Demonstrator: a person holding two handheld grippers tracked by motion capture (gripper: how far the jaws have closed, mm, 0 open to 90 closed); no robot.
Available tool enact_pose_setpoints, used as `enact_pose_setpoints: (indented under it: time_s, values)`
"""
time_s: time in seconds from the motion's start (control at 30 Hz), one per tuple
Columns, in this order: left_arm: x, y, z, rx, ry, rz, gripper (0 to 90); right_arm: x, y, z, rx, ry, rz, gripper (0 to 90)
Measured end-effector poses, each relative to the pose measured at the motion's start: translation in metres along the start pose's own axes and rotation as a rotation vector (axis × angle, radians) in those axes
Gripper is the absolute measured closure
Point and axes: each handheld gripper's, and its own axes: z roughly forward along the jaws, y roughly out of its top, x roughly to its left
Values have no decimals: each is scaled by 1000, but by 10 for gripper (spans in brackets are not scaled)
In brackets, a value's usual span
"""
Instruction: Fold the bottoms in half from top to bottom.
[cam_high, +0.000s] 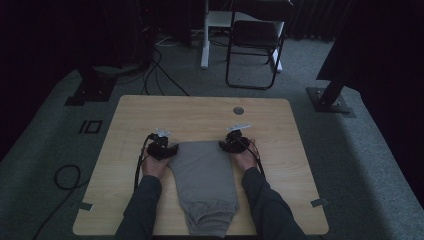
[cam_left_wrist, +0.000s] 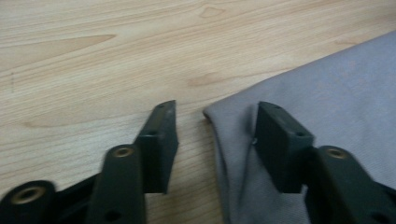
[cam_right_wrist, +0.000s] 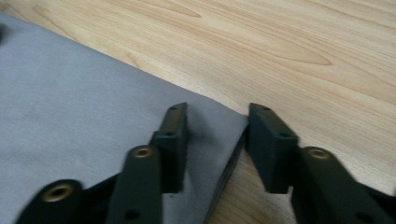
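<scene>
Because the grey folded garment (cam_high: 205, 182) lies lengthwise down the middle of the tabletop (cam_high: 130, 120), with its bunched end at six o'clock by the person's edge and its flat, straight edge at twelve o'clock, the two far corners are the natural places to take hold of it, and that is where both tools sit. At about ten o'clock from the cloth's middle, the left hand-held gripper (cam_high: 167, 148) is set at the far left corner: in the left gripper view its jaws stand fairly wide, one pad (cam_left_wrist: 161, 144) on bare wood just beside the corner, the other over the fabric (cam_left_wrist: 327, 93), so the corner lies between them but is not yet pinched. At about two o'clock, the right hand-held gripper (cam_high: 229, 145) mirrors it at the far right corner: in the right gripper view one pad (cam_right_wrist: 173, 144) rests over the cloth (cam_right_wrist: 70, 112), the other (cam_right_wrist: 271, 144) hangs at its edge by the wood, the gap middling and nothing clamped. Judging by this symmetry, both corners are meant to be gripped together for a fold or a lift. Counted: one garment, two hand-held grippers, two forearms, one tabletop with one round grommet (cam_high: 238, 110), and one folding chair (cam_high: 255, 45) beyond at twelve o'clock.
</scene>
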Motion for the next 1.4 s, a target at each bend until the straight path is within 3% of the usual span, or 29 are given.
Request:
enact_pose_setpoints:
  time_s: [0.13,0.2,0.27,0.33,0.5,0.67,0.77,0.97,1.17,1.27,1.4]
  values:
    - [-2,4,1,20,-42,1,752,-5,1,0,10,33,37,799]
    - [-5,7,2,27,-36,6,830,-6,2,0,16,55,44,843]
    - [-8,10,2,34,-14,26,853,-4,5,0,26,38,18,855]
    - [-8,14,1,27,-4,19,858,-3,9,0,21,22,11,859]
    - [-7,30,-12,-47,12,7,861,-5,25,-14,-52,12,15,860]
    - [-11,46,-38,-158,-3,17,861,-7,43,-37,-147,8,-8,860]
    - [-17,46,-54,-189,-19,53,860,-6,44,-52,-175,19,-27,860]
    - [-27,24,-81,-214,-69,88,858,1,25,-79,-196,57,-78,859]
    - [-40,-13,-105,-219,-117,88,859,17,-4,-103,-197,96,-131,857]
    - [-49,-36,-106,-177,-131,94,859,25,-23,-108,-183,111,-153,856]
    - [-59,-66,-97,-80,-143,90,859,34,-52,-106,-131,125,-156,855]
